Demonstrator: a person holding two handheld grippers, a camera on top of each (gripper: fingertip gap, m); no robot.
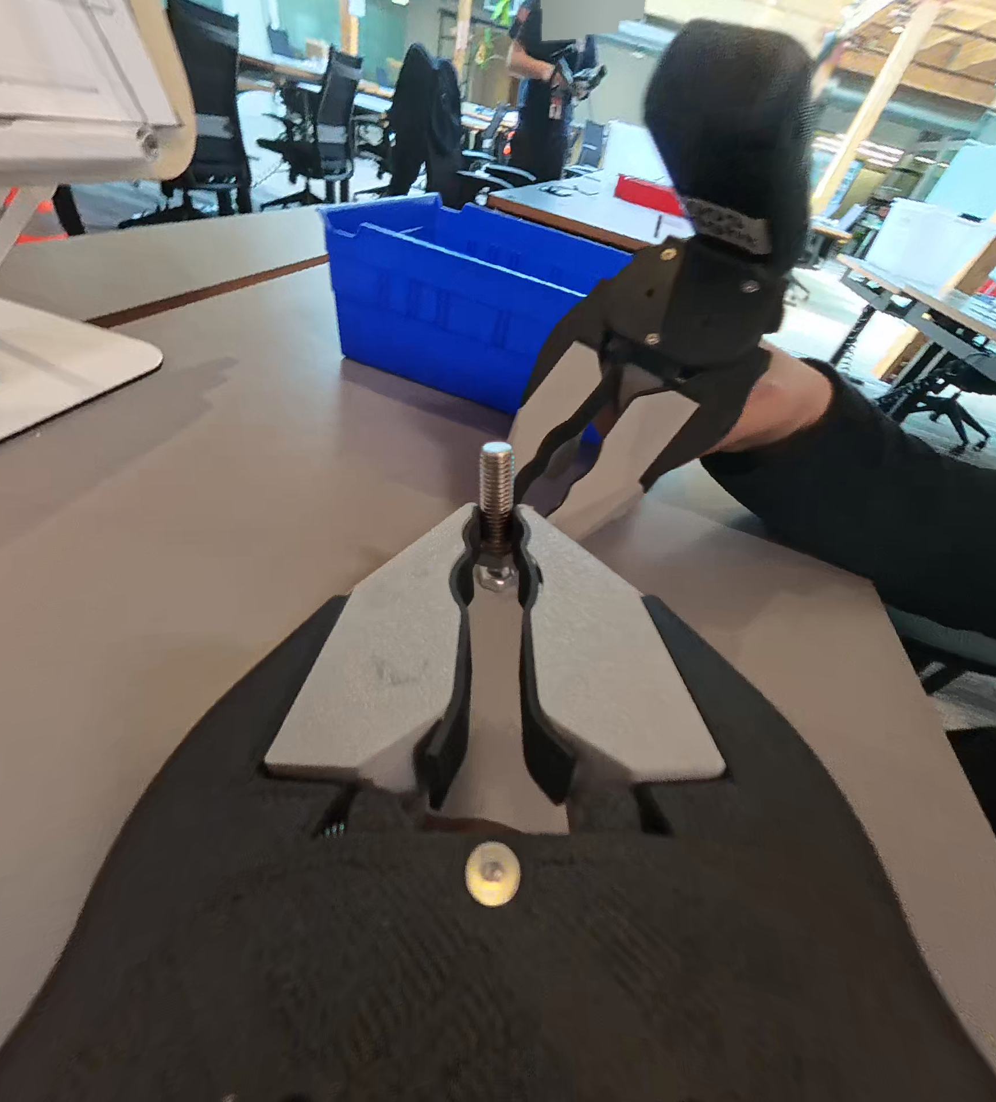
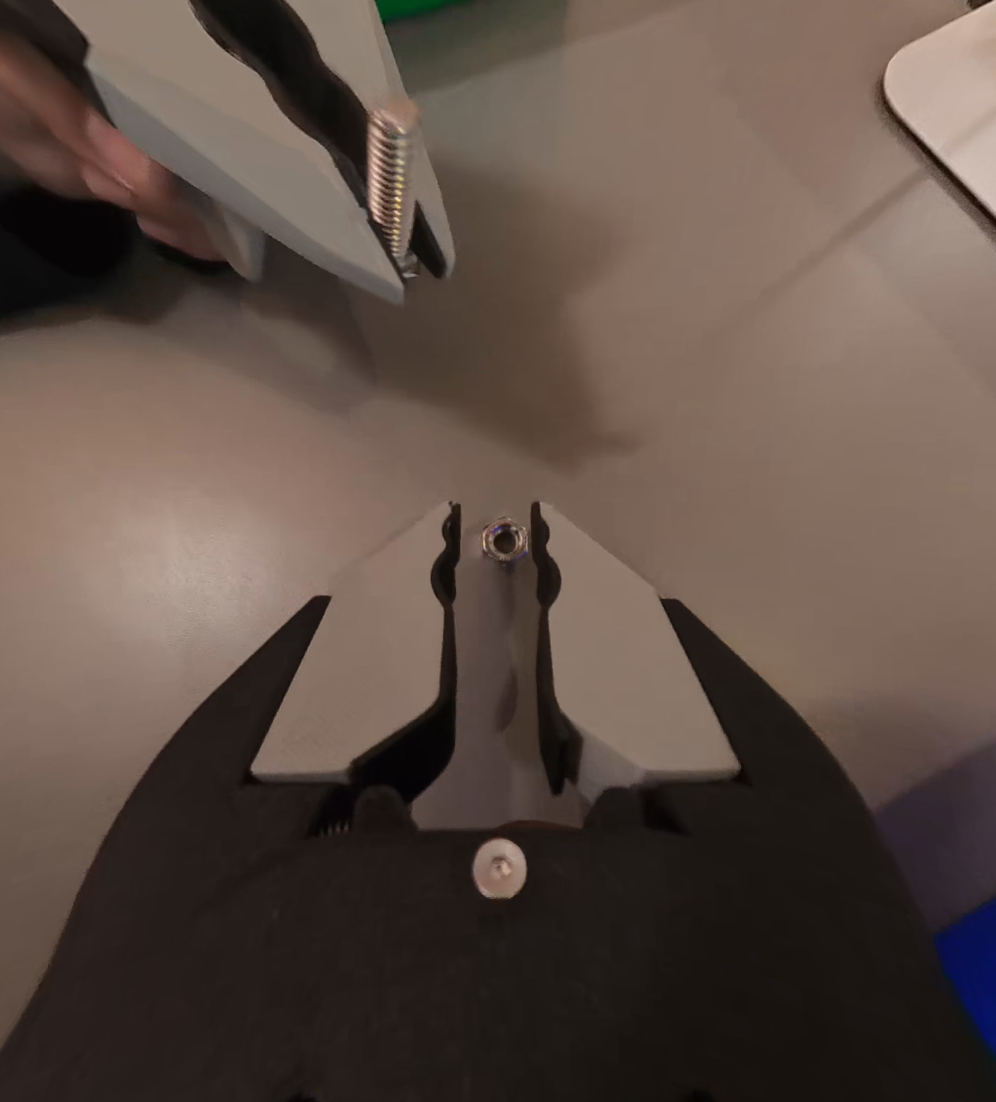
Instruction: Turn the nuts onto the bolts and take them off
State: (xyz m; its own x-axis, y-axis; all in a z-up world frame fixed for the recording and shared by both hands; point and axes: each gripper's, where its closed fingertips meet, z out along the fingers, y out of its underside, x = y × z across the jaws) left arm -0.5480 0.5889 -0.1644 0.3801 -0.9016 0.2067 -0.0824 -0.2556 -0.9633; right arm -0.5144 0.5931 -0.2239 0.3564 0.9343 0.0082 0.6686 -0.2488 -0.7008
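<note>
My left fingers (image 1: 496,539) clamp the threaded steel bolt (image 1: 496,483); right fingers (image 2: 495,525) part-open around the small steel hex nut (image 2: 500,538) (lying on the counter (image 2: 125,477)). Next: pinch it, align.

On the table (image 1: 197,477), the bin (image 1: 459,310) stands toward the far edge, with the stand base (image 1: 36,381) well apart from it at the left edge. The bolt (image 1: 496,501) stands upright between the fingers (image 1: 412,626) of the left gripper (image 1: 496,525), its head low between them and its threaded end rising above their tips, while the right gripper (image 1: 585,483) hangs just behind and to the right of it, in front of the bin. In the right wrist view the nut (image 2: 500,539) lies on the table between the parted fingers (image 2: 597,644) of the right gripper (image 2: 495,519), nearer the right one, and the left gripper (image 2: 418,262) with the bolt (image 2: 391,173) sits beyond it to the left.
</note>
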